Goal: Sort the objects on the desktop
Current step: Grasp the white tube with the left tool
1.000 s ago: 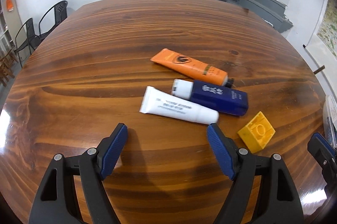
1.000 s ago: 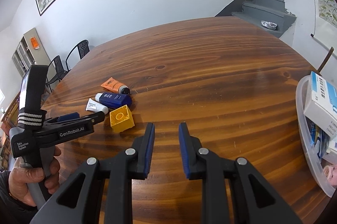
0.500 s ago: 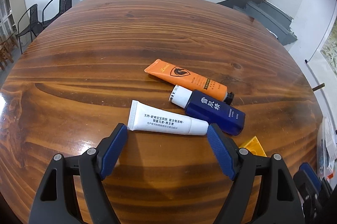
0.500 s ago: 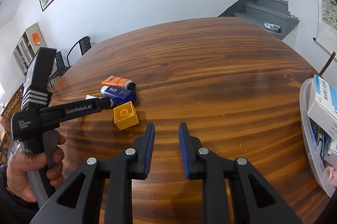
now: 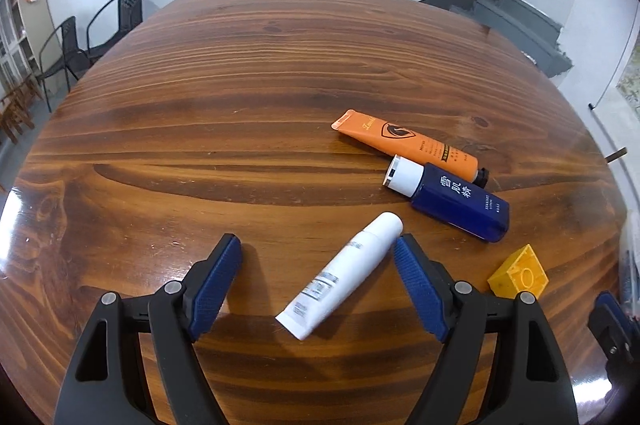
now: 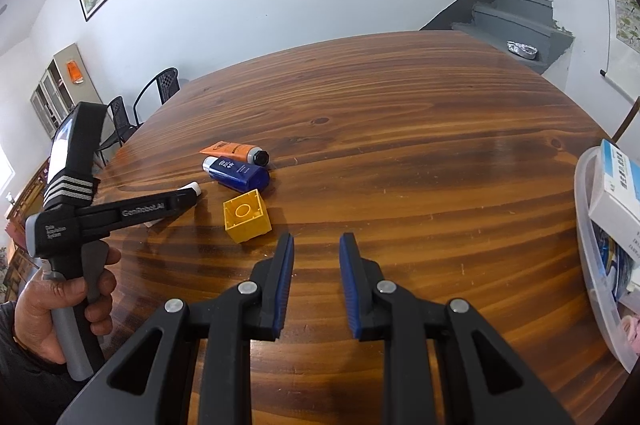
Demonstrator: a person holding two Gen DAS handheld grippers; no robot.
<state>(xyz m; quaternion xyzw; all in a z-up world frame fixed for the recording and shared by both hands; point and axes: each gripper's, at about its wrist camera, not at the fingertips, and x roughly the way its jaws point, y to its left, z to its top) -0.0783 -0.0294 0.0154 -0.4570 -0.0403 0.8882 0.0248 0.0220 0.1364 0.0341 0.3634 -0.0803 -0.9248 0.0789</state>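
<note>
While the left gripper is hovering over the wooden table with its jaws spread wide, the white tube is lying slantwise in the gap between the blue pads, cap end up close by the right-hand pad and flat crimped end back toward the camera — whether that pad is actually touching the cap, I cannot tell, and the other pad is standing well clear of it. Just beyond, the dark blue bottle with its white cap is lying on its side, and the orange tube is resting right behind it, the two looking pressed side by side. The yellow block is sitting off to the right of the gripper, near the table's edge. Over on the other side, the right gripper is hanging above bare wood with its jaws drawn close together — only a narrow gap between the pads, and nothing in it. From that view the yellow block is sitting just ahead and left of the fingertips, hollow side up, with the blue bottle and orange tube lined up behind it. A hand is gripping the left tool's handle at the far left, and a clear plastic bin holding boxes is sitting at the right edge.
</note>
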